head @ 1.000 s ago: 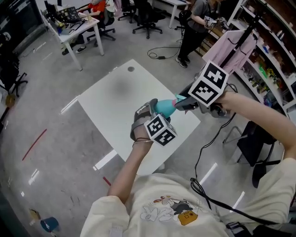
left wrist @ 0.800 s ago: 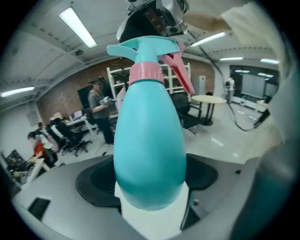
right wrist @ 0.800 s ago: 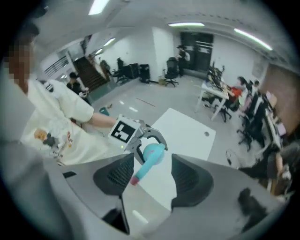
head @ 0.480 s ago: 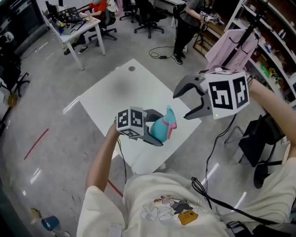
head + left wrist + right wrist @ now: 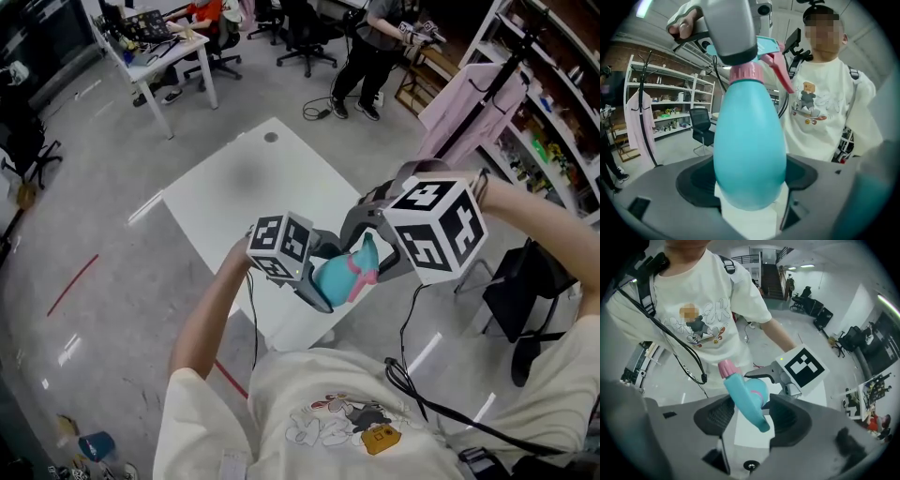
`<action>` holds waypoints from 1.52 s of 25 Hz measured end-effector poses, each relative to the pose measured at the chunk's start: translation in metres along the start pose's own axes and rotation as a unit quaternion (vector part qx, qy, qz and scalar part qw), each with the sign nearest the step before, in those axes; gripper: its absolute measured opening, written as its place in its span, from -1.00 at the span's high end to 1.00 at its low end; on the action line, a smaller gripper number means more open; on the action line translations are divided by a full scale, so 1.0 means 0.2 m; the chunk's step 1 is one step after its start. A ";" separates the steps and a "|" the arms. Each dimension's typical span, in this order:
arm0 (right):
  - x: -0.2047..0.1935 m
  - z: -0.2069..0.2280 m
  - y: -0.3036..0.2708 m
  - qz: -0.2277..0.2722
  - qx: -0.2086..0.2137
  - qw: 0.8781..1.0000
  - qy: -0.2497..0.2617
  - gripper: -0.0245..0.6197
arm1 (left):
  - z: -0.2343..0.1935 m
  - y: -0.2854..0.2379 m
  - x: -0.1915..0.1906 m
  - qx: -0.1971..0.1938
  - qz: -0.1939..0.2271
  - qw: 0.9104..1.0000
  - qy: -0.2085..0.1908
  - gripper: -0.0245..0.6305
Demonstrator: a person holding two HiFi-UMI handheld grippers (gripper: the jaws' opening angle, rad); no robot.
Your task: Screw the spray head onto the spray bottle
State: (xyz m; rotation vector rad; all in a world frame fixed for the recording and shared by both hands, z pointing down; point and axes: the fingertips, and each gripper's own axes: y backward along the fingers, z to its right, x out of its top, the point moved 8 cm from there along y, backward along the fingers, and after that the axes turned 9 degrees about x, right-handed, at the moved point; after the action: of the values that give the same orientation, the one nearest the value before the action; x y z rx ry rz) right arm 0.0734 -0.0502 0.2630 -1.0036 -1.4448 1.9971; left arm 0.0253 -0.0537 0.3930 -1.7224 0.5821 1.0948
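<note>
Though already sat on the neck of the spray bottle (image 5: 749, 150), pink ring (image 5: 745, 74) down, may not be twisted tight yet for the spray head (image 5: 740, 390): cannot tell. Held up in the air, fat belly pinched from both sides by the left claw (image 5: 321, 286). At the top end, tucked between the jaws of the right claw (image 5: 747, 419), spread wide and just been opening, not squeezing. Probably left: grab again, twist more. Far below both claws, a white table (image 5: 234, 187).

teal spray bottle (image 5: 335, 278), pink collar (image 5: 743, 74), white table (image 5: 242, 195)
</note>
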 end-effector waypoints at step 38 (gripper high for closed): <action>-0.81 0.50 -0.90 -0.016 -0.104 0.921 -0.375 0.52 | 0.13 -0.05 -0.64 0.597 -0.006 0.749 0.287 0.89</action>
State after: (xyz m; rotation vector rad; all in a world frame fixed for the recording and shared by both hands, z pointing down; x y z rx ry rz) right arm 0.0884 -0.1687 0.4953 -0.2537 -2.0700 2.3640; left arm -0.0389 -0.0392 0.5074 -0.8171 1.2909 -0.0269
